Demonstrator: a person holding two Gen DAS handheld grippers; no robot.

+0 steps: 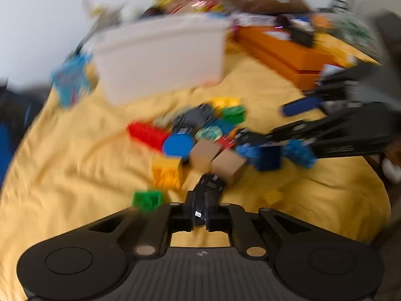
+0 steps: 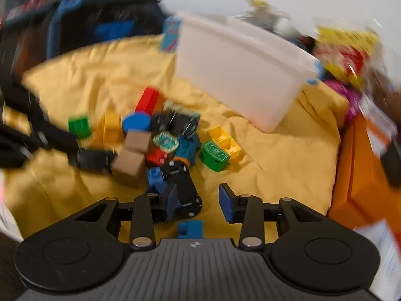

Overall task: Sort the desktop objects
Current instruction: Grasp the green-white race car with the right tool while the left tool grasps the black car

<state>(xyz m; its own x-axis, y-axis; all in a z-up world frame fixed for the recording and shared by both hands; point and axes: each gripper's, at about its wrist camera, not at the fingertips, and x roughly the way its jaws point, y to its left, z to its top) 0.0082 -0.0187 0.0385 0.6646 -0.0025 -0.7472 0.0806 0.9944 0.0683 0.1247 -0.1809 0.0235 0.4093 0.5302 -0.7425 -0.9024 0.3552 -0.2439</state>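
A: Nearest, what has the left gripper [image 1: 203, 200] got?
B: Its jaws are closed on a black toy car [image 1: 209, 188], just this side of the toy pile [image 1: 200, 135].
A: The right gripper [image 2: 198, 200]?
B: Wide apart, holding nothing, above a second black car [image 2: 184, 188].
A: The white bin [image 1: 160, 52]?
B: Behind the pile; its inside is hidden. Bare yellow cloth [image 1: 75, 150] lies left of the pile.

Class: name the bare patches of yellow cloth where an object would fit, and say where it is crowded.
Bare yellow cloth lies left of the red brick, below the white bin. The brick pile around the blue disc is crowded.
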